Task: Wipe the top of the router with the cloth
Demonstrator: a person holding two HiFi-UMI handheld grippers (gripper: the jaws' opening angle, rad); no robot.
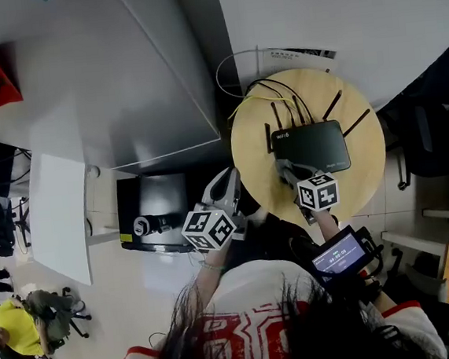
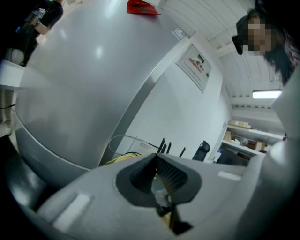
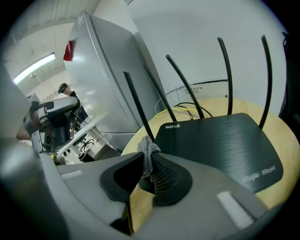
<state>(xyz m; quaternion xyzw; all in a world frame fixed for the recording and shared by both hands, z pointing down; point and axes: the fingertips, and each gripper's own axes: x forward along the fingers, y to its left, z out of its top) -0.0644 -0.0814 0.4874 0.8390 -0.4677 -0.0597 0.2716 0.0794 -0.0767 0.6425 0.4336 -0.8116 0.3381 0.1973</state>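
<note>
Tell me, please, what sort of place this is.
Probably an office or lab: a router on a small round table, a tall grey cabinet, and an office chair nearby.

This looks like an office. A black desk chair (image 1: 430, 135) stands beside the round surface (image 1: 253, 136). Shelves (image 2: 246, 136) stand near it too.

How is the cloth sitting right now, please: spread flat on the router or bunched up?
Bunched up: the cloth is a grey wad pinched between the right gripper's closed jaws, not spread on the router.
</note>
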